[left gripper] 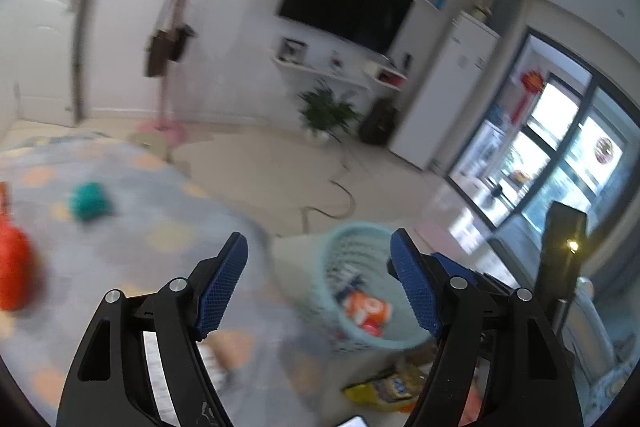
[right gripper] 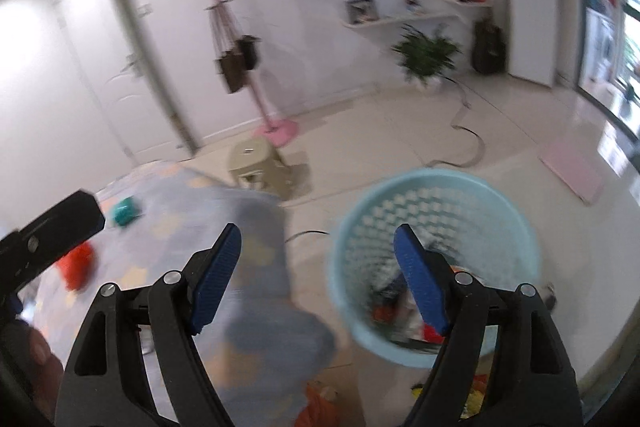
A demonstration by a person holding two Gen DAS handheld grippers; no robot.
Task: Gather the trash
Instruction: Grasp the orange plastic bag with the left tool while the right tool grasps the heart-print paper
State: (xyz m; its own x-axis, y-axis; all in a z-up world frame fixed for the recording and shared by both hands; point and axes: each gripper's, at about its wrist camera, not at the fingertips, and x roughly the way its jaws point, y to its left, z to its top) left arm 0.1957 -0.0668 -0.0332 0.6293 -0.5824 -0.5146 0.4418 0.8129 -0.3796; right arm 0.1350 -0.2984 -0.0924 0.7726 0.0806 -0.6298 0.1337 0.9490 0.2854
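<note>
We stand in a white living room, over a pastel rug. Both the left gripper and right gripper gape apart, empty. The yellow wrapper lies at five o'clock of the left tongs, just beside the basket.

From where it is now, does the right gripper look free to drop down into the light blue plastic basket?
Probably yes. The right gripper is open and empty, the light blue plastic basket sits just ahead and below with its mouth open upward, and nothing lies between them.
</note>
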